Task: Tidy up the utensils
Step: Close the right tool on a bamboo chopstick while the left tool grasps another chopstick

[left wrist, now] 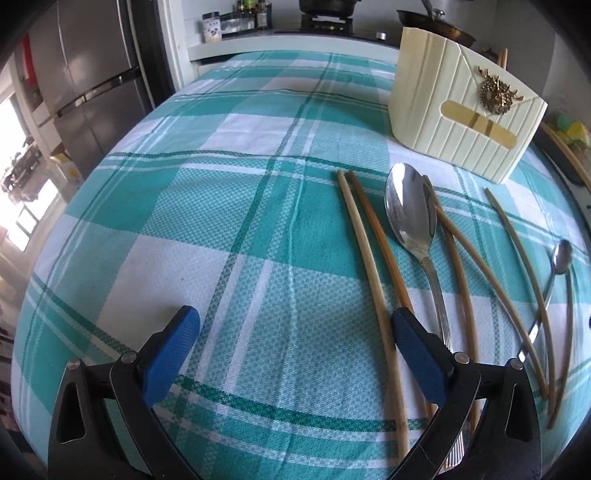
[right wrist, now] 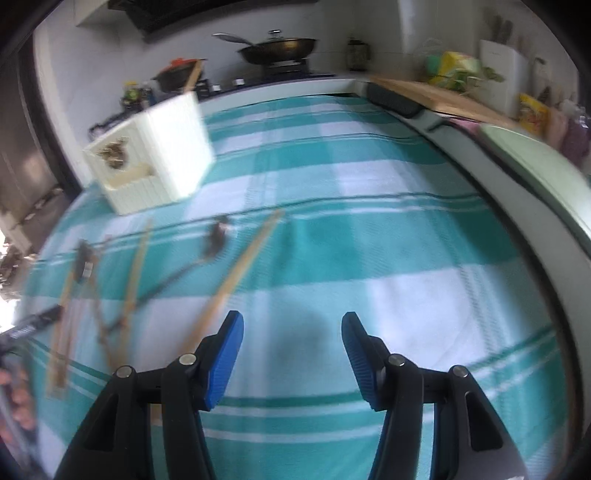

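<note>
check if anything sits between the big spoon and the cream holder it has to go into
Nothing visible does. The large spoon lies on the checked cloth with its bowl pointing toward the cream holder, only bare cloth between them. Chopsticks lie alongside it, not across that path.

I'm in a home kitchen here: a steel fridge at ten o'clock, spice jars and a gas stove at twelve. From the right wrist I see a lidded wok at twelve, a knife block at two, and checked tablecloth underneath.
</note>
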